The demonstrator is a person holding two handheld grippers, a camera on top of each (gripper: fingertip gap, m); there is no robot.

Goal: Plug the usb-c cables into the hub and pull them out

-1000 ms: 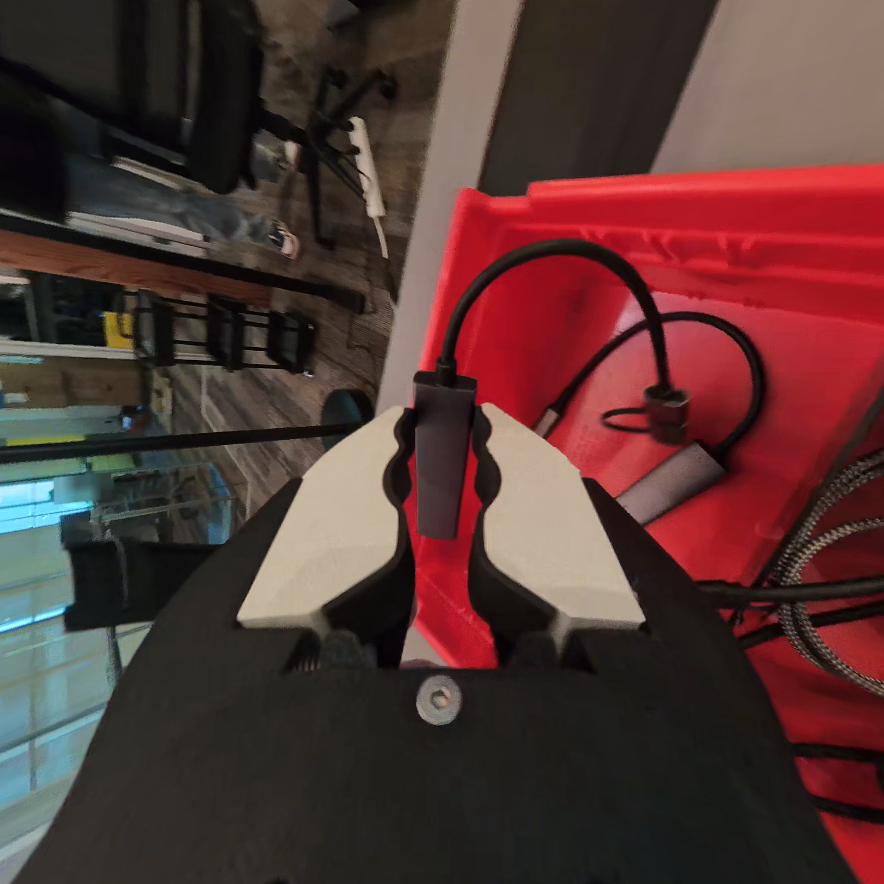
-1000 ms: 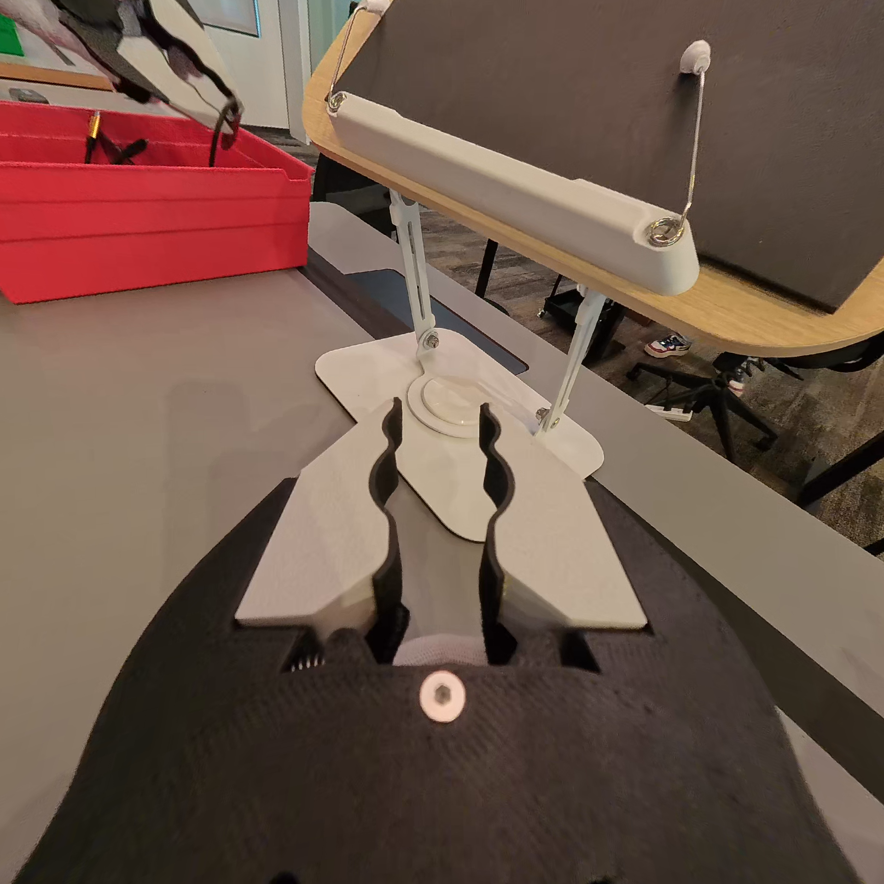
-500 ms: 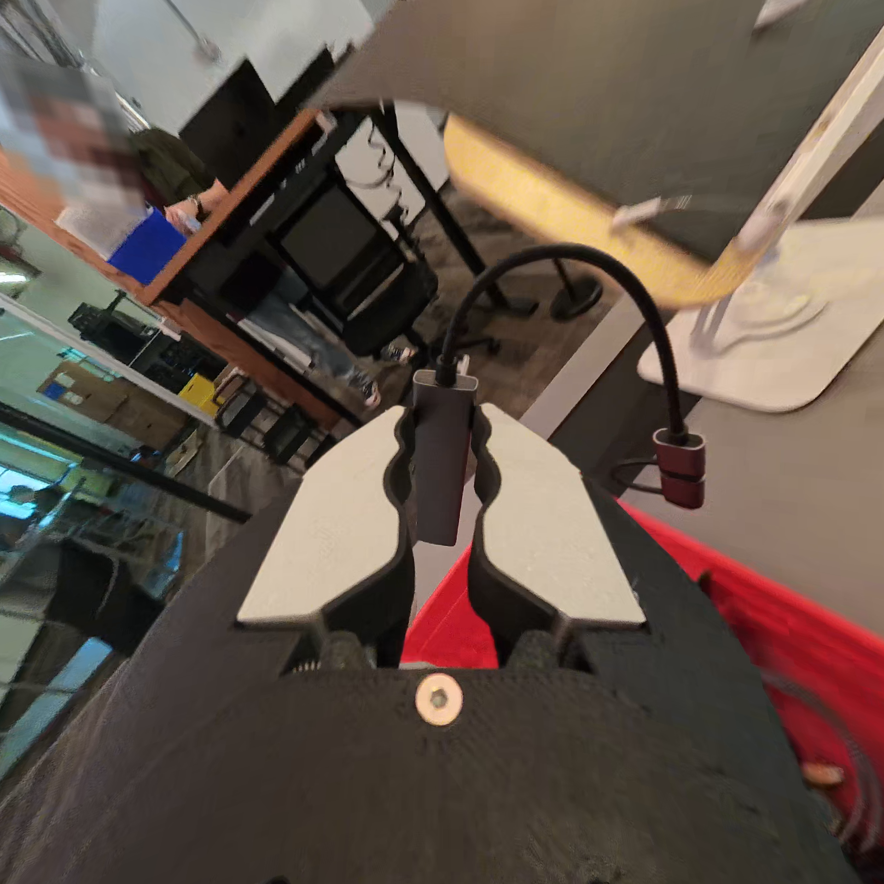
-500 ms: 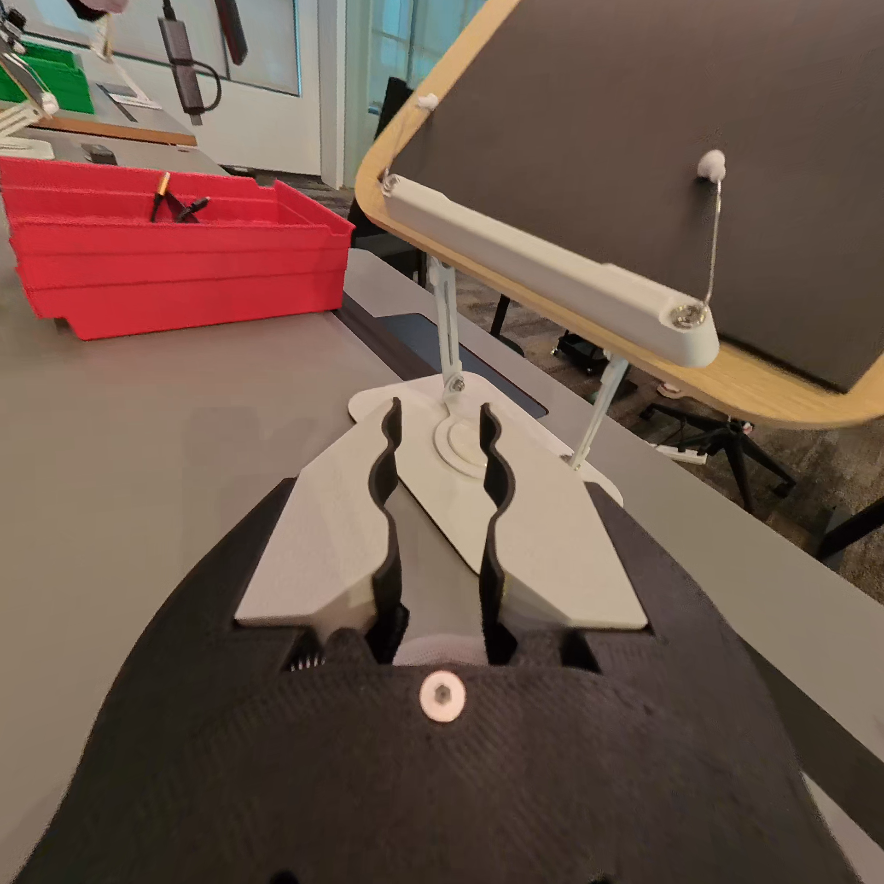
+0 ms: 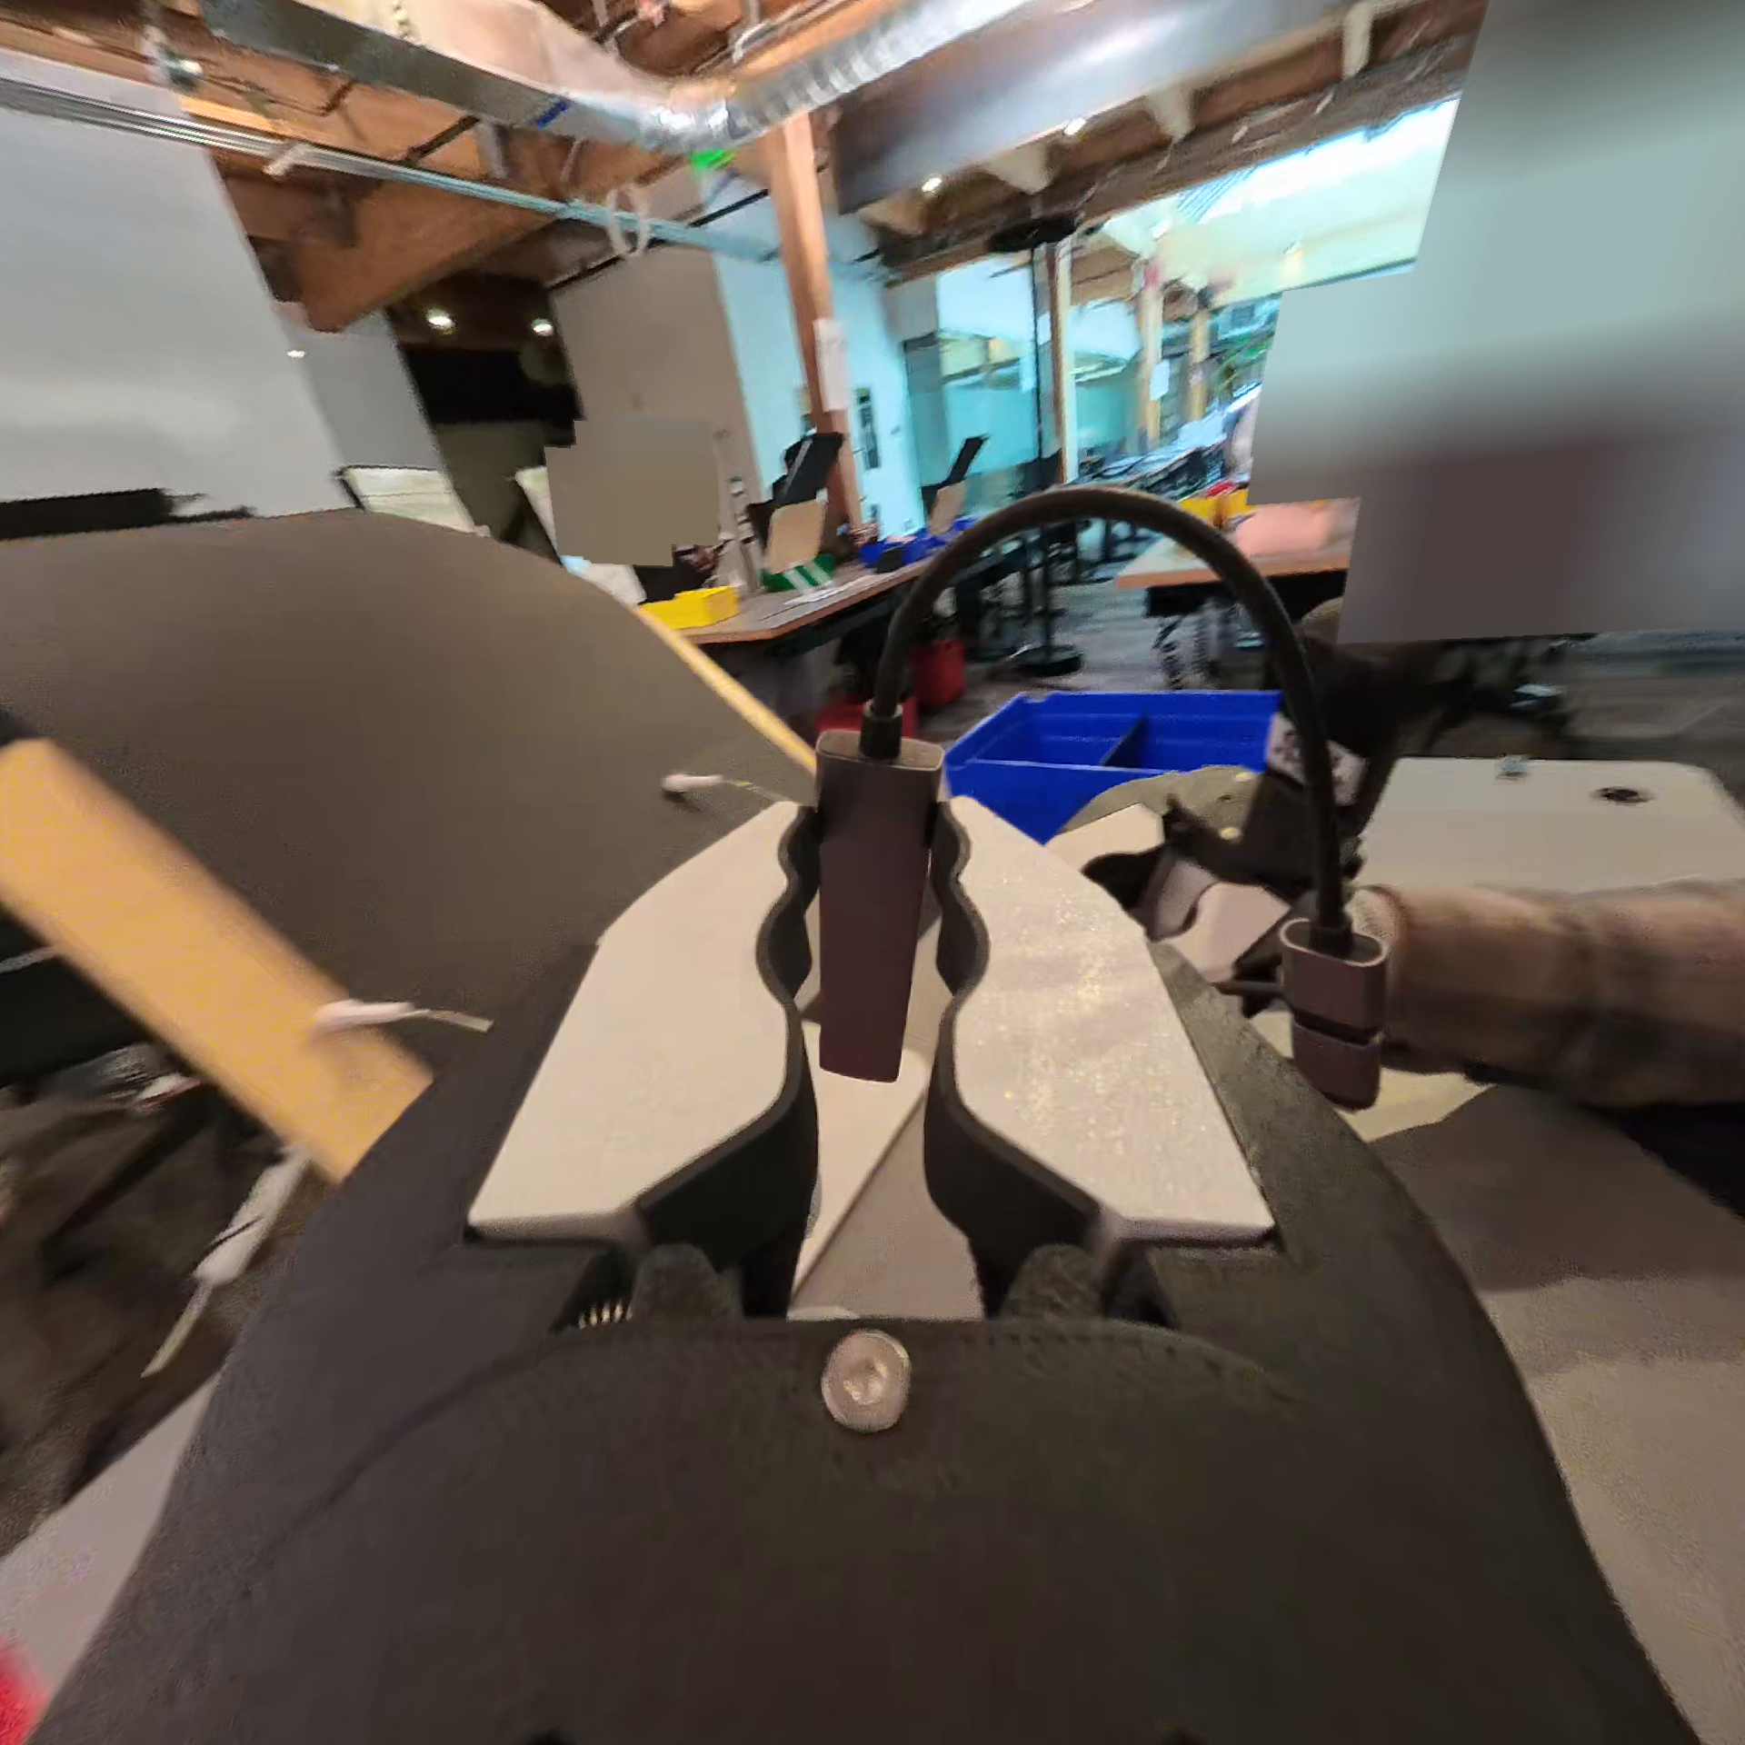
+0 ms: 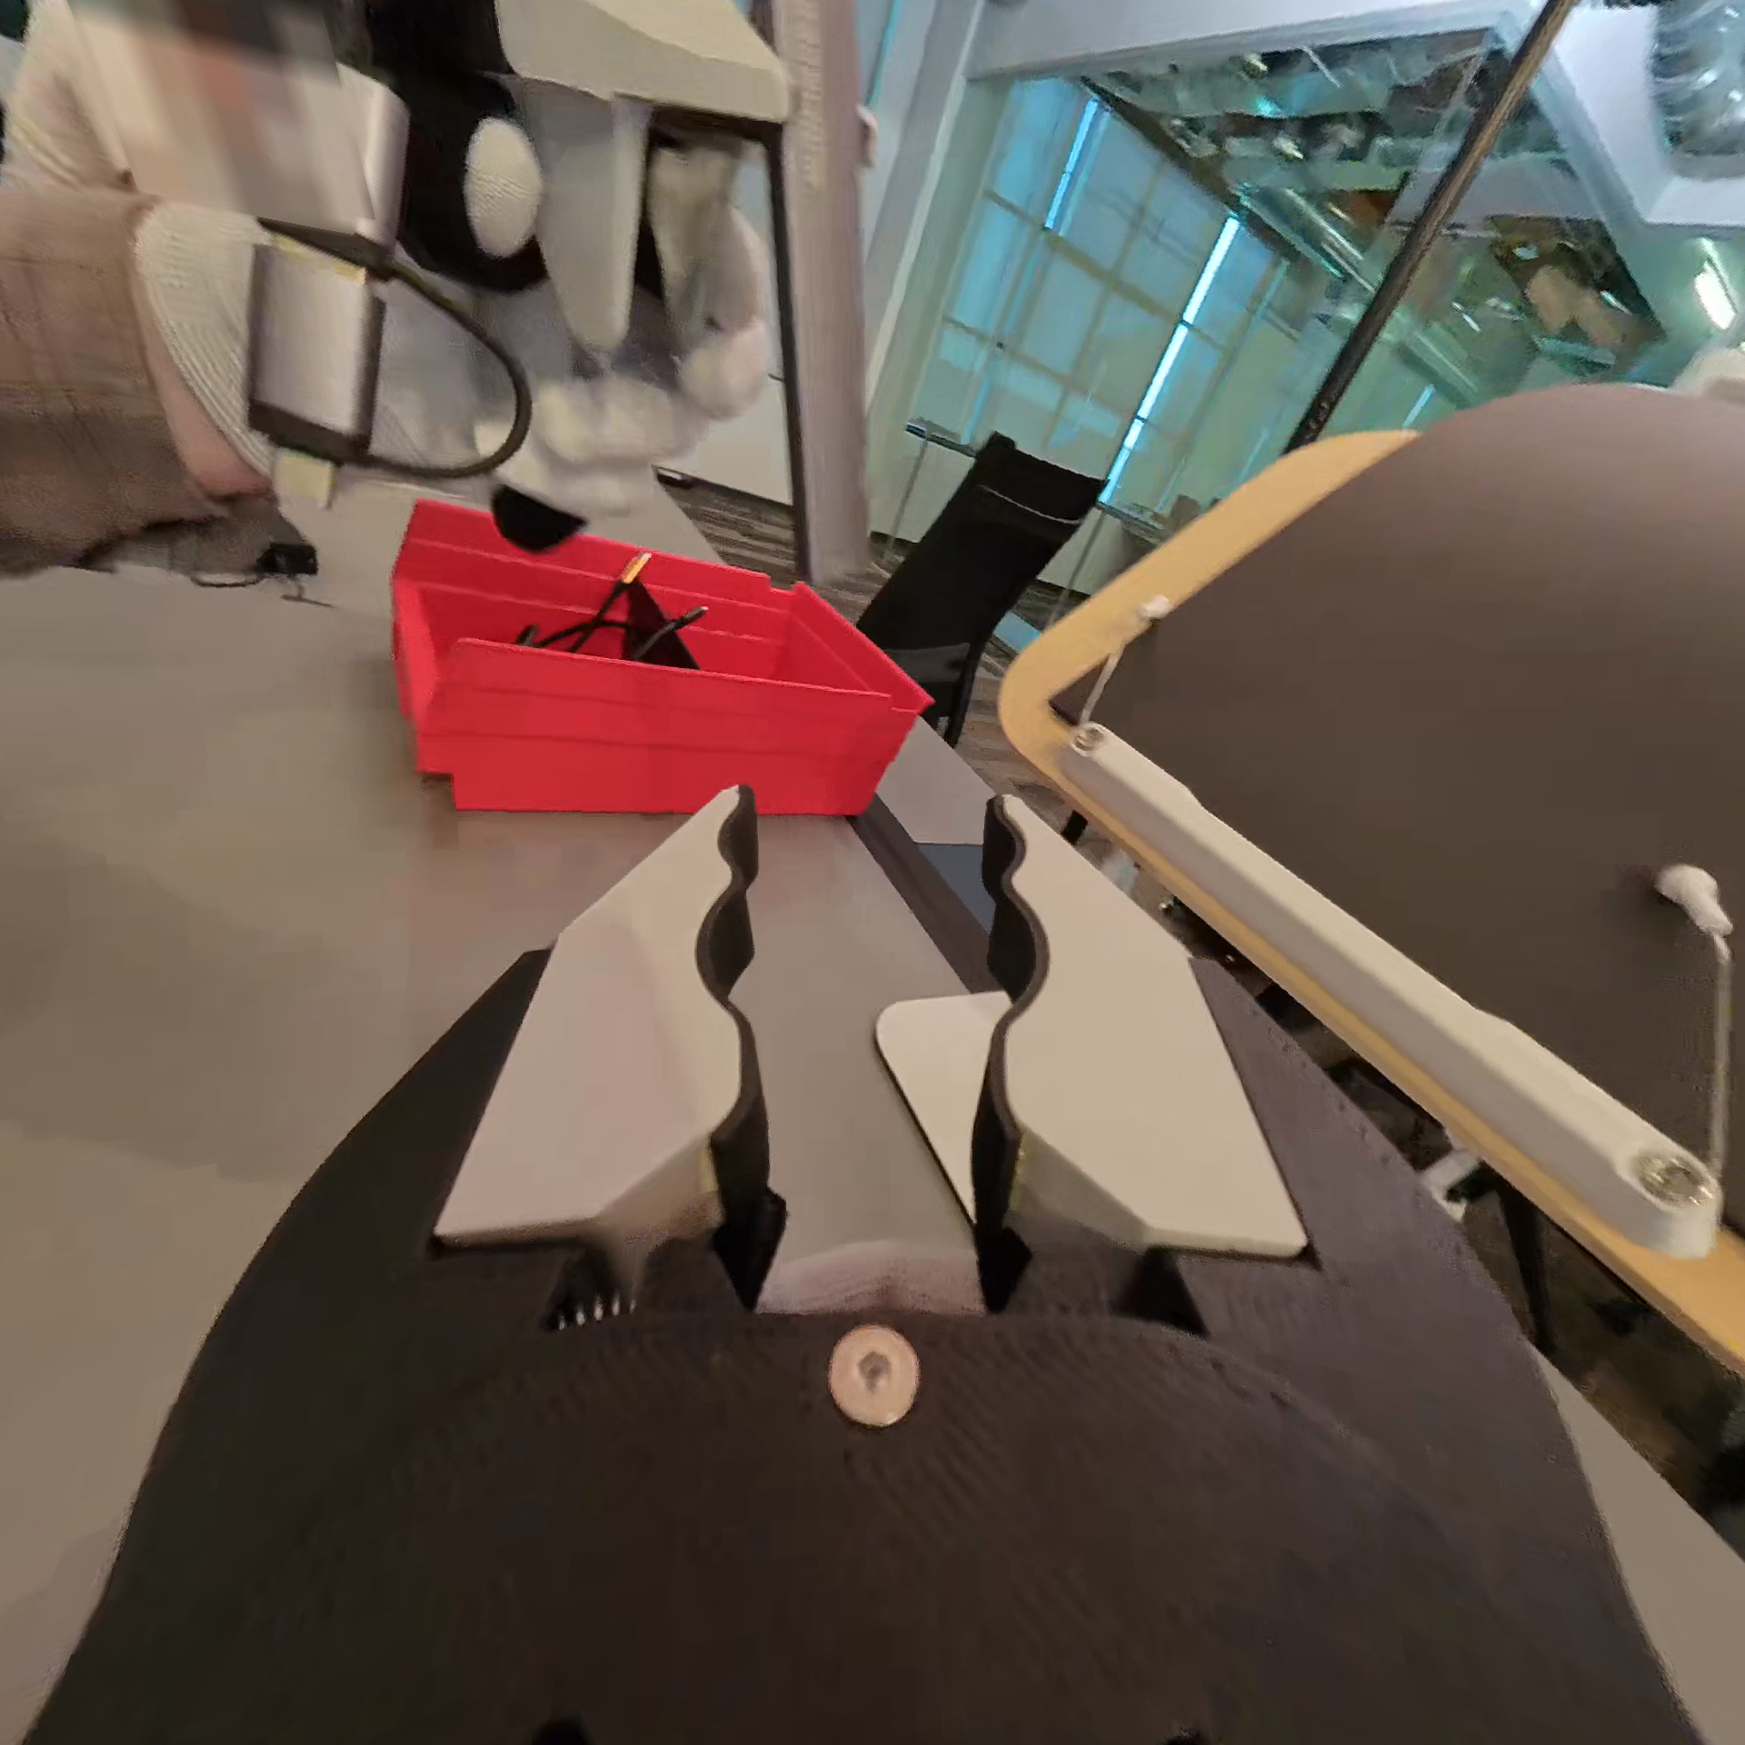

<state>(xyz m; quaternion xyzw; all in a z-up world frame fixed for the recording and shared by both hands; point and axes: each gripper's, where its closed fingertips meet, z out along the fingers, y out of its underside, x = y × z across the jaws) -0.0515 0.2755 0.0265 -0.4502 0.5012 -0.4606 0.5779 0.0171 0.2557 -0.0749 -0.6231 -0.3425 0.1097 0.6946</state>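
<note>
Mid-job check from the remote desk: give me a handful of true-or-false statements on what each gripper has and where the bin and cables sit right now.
1. The left gripper is clamped on the hub. True.
2. The right gripper holds a cable. False: its jaws stand apart with nothing between them.
3. The hub's short cable loops over and its plug hangs free in the air. True.
4. The red bin is empty. False: dark cables lie inside it.
5. The red bin sits on the grey table. True.
</note>
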